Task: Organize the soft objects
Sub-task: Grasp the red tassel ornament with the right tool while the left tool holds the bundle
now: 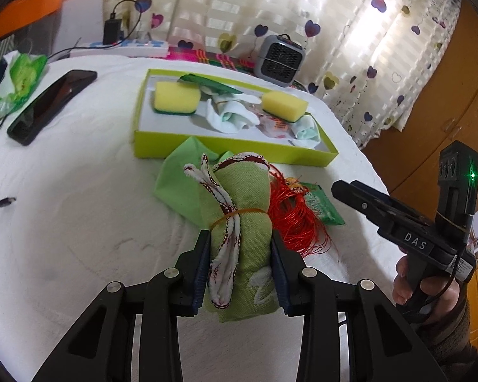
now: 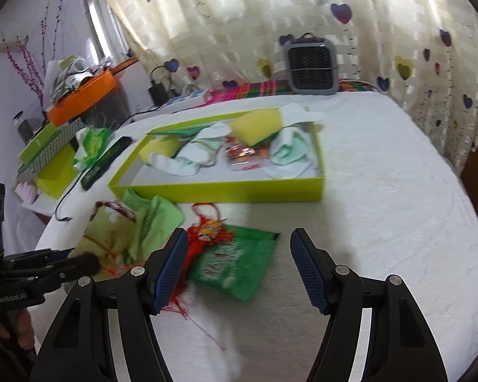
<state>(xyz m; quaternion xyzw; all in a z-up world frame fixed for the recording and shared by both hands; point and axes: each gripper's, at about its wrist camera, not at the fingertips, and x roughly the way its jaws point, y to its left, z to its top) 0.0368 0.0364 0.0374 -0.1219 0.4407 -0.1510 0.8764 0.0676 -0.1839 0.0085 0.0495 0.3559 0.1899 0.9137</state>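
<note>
Count with me: two yellow sponges in the lime-green tray (image 1: 226,151), one at the left end (image 1: 176,98) and one toward the right (image 1: 283,105), with two bundles of pale socks between and beside them, one in the middle (image 1: 231,117) and one at the near right corner (image 1: 306,132); there is also one clear packet with red print (image 1: 275,124) and one dark green flat piece (image 1: 207,83) along the far rim. Out on the white table (image 1: 79,207), just in front of the tray, lie one light green cloth (image 1: 178,184), one red tassel (image 1: 290,219) and one green sachet (image 1: 322,207), the tassel touching the sachet's left edge. And the left tongs (image 1: 240,262) are closed about halfway on one rolled green pouch (image 1: 248,222), both blue pads pressed flat against its sides, a rubber band and a white patterned cord wrapped around its middle; the roll sits between the pads pointing away toward the tray. The right tongs (image 2: 239,267) stand wide apart and grip nothing, aimed down at the table with the sachet and tassel just ahead of the left pad. In the left wrist view, a hand (image 1: 430,289) wraps the right tool's handle at the right edge, fingers curled round it, tool angled inward toward the tassel.
</note>
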